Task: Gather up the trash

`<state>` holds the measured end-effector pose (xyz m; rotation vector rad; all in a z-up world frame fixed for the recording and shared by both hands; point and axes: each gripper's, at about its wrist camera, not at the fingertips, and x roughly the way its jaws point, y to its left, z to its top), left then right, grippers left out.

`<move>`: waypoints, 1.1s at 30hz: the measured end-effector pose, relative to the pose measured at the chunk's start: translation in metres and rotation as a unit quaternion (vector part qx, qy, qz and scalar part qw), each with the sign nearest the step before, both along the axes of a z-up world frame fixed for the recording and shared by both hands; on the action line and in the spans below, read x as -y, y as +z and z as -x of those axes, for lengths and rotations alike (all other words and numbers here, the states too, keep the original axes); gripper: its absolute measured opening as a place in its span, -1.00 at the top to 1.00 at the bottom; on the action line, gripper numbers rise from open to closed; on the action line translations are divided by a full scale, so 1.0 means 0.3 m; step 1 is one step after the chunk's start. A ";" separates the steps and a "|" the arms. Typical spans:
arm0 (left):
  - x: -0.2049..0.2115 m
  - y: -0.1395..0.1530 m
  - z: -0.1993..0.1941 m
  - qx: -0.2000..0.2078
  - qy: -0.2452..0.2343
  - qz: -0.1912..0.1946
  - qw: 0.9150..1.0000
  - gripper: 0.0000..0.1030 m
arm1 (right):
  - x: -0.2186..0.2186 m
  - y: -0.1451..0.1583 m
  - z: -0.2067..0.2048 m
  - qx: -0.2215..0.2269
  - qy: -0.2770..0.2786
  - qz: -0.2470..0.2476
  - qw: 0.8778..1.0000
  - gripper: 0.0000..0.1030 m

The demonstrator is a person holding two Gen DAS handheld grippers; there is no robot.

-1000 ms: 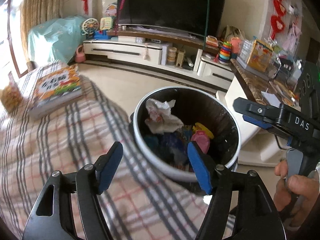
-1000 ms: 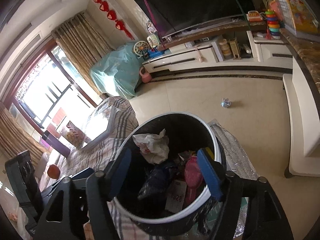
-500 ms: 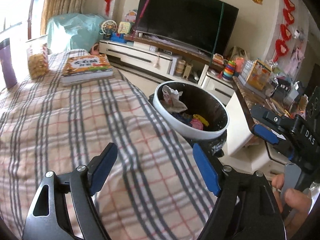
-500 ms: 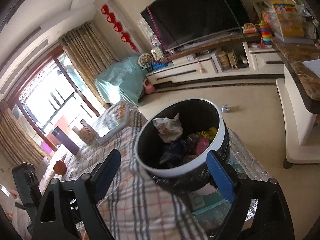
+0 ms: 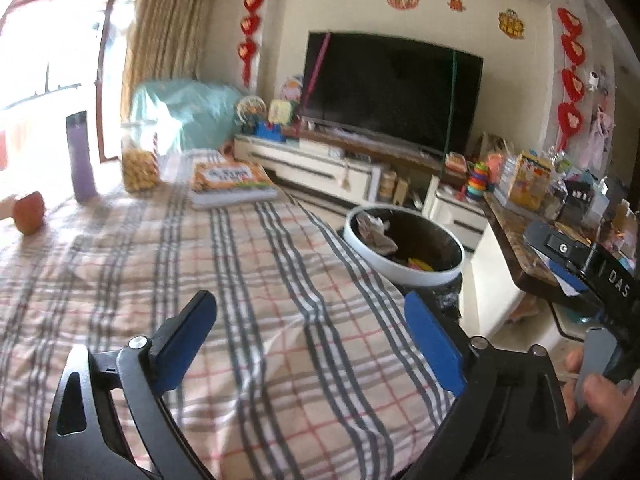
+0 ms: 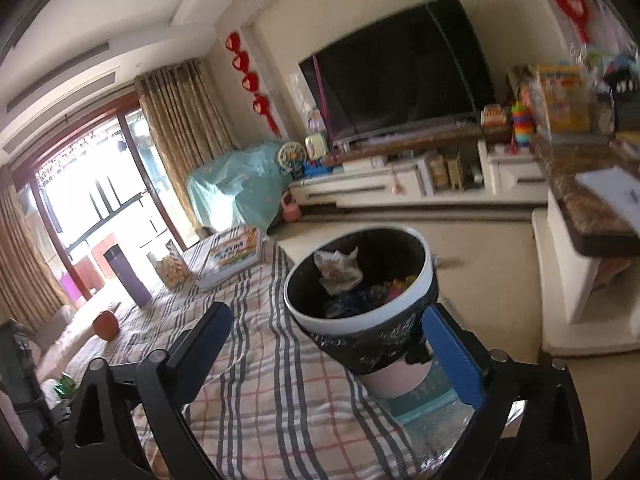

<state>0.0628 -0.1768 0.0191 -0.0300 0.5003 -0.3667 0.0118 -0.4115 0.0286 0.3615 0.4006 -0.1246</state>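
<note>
Both grippers empty above the plaid tablecloth; trash bin at the table's edge.

Left gripper (image 5: 310, 332) spread wide, nothing between its blue pads. Right gripper (image 6: 334, 344) likewise spread, holding nothing. The white-rimmed trash bin (image 6: 362, 322), lined with a black bag, stands just beside the plaid-covered table (image 5: 248, 280); crumpled white paper (image 6: 338, 270) and coloured scraps lie inside.
</note>
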 end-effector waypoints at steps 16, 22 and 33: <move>-0.061 -0.023 0.096 0.077 0.060 -0.045 0.994 -1.00 | -0.162 -0.050 0.079 0.036 -0.027 0.135 0.990 -1.00; -0.084 -0.023 0.108 0.082 0.069 -0.042 0.993 -1.00 | -0.173 -0.065 0.079 0.034 -0.028 0.138 0.989 -1.00; -0.074 -0.028 0.125 0.089 0.073 -0.054 0.992 -1.00 | -0.175 -0.062 0.090 0.035 -0.027 0.131 0.990 -1.00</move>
